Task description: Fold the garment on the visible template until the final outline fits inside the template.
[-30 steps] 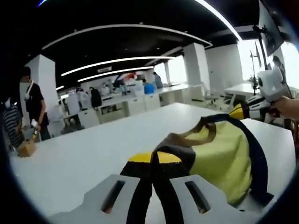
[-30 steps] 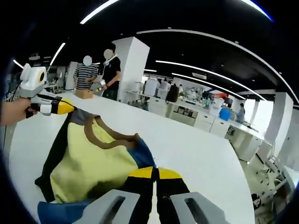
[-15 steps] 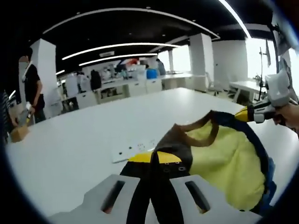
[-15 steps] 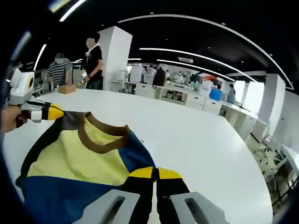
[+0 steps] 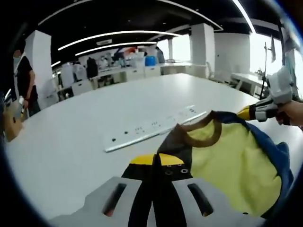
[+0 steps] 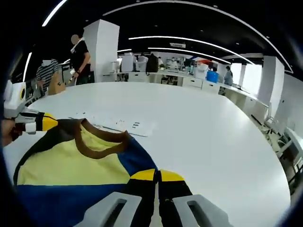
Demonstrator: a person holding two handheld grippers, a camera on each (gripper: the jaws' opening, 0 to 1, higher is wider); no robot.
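Above the smooth white table (image 6: pixel 208 132), 2 grippers pinch a soft garment (image 6: pixel 71 161).

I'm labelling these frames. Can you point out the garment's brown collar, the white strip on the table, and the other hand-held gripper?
brown collar (image 6: pixel 97 142), right gripper view, front curve of the neckline.
white strip (image 5: pixel 151 128), left gripper view, its middle.
hand-held gripper (image 5: pixel 246 112), left gripper view, yellow tip.

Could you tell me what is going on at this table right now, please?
A person is holding up a yellow and blue garment over a white table, one handheld gripper on each shoulder. The left gripper is shut on the grey shoulder beside the brown collar, and the right gripper is shut on the blue shoulder. A white strip lies flat on the table beyond it. No fold has been made yet.
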